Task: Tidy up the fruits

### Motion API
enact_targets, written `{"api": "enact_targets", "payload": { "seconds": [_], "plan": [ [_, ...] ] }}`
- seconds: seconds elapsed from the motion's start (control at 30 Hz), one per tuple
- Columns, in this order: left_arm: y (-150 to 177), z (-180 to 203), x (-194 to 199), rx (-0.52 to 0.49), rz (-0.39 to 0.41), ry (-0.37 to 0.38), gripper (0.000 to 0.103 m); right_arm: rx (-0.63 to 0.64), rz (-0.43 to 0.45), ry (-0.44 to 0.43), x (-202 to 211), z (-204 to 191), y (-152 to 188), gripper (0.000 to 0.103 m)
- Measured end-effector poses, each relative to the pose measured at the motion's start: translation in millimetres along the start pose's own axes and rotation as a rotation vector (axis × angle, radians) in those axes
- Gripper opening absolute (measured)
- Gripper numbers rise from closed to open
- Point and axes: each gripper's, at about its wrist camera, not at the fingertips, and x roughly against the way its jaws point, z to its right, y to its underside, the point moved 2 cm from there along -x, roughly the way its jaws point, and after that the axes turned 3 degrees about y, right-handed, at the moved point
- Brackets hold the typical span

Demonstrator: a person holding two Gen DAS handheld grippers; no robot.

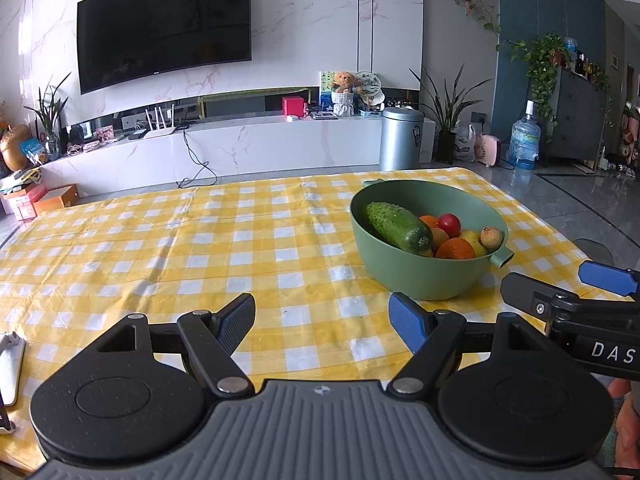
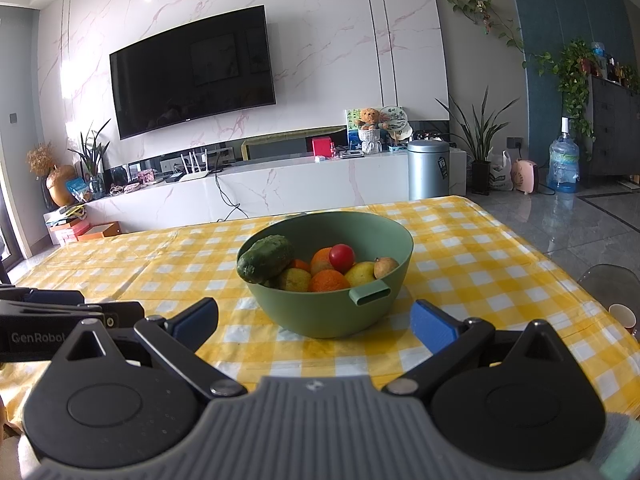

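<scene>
Fruits (image 2: 332, 270) in bowl (image 2: 320, 312); tablecloth (image 1: 160, 240) bare left.

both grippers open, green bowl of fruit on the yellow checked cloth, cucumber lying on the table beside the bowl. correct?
One thing is off: the cucumber is not on the table beside the bowl. It lies inside the green bowl, propped against the rim on top of the fruit, as the left wrist view shows. The rest holds: left gripper and right gripper are both open, and the bowl sits on the yellow checked cloth.
</scene>
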Motion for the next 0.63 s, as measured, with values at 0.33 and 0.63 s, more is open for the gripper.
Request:
{"api": "enact_targets", "payload": {
  "seconds": [0.33,0.63],
  "plan": [
    [1.8,-4.3,0.9,0.016,0.001,0.002,0.089,0.003,0.0,0.001,0.5,1.0,0.9,0.099],
    [0.8,-7.1,2.7,0.022,0.015,-0.011,0.089,0.007,-0.001,0.003,1.5,1.9,1.5,0.099]
  ]
}}
